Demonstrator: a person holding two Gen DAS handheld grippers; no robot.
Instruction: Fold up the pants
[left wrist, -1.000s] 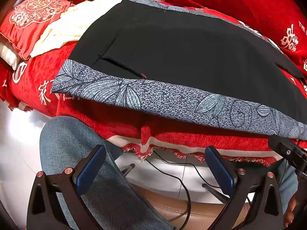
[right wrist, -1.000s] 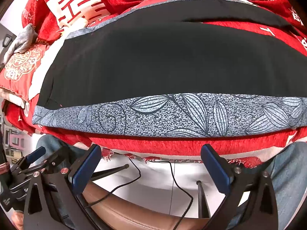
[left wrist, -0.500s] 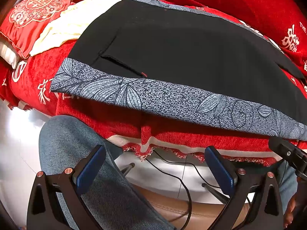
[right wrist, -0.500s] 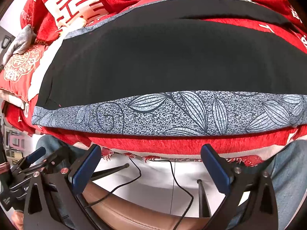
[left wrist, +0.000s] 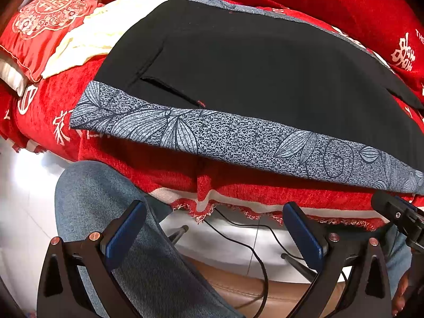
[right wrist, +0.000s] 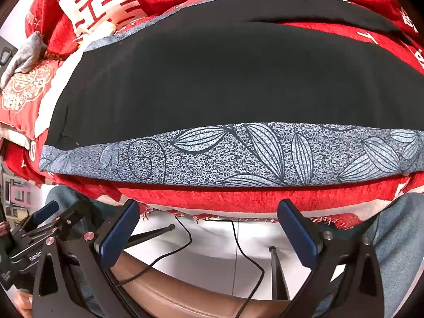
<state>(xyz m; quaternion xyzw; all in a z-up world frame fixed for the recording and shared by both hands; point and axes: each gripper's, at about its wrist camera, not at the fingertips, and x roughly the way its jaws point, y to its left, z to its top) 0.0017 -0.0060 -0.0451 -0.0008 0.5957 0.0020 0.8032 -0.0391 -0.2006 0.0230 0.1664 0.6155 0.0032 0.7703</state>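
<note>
Black pants [left wrist: 251,74] with a grey leaf-print side stripe [left wrist: 238,137] lie spread flat on a red bed cover; they also show in the right wrist view [right wrist: 225,79], stripe [right wrist: 238,156] toward me. My left gripper [left wrist: 214,228] is open and empty, held below the bed's near edge, apart from the pants. My right gripper [right wrist: 209,228] is open and empty, also below the bed edge. The left gripper shows at the lower left of the right wrist view [right wrist: 42,228].
The red bed cover [left wrist: 265,193] has a fringed edge hanging over white floor. A red pillow [left wrist: 45,26] and cream cloth [left wrist: 92,34] lie at the left. My jeans-clad legs [left wrist: 106,212], a brown seat [right wrist: 172,296] and black cables [right wrist: 238,251] sit below.
Both grippers have drifted slightly; the pants sit a touch higher in both views. Nothing was taken hold of.
</note>
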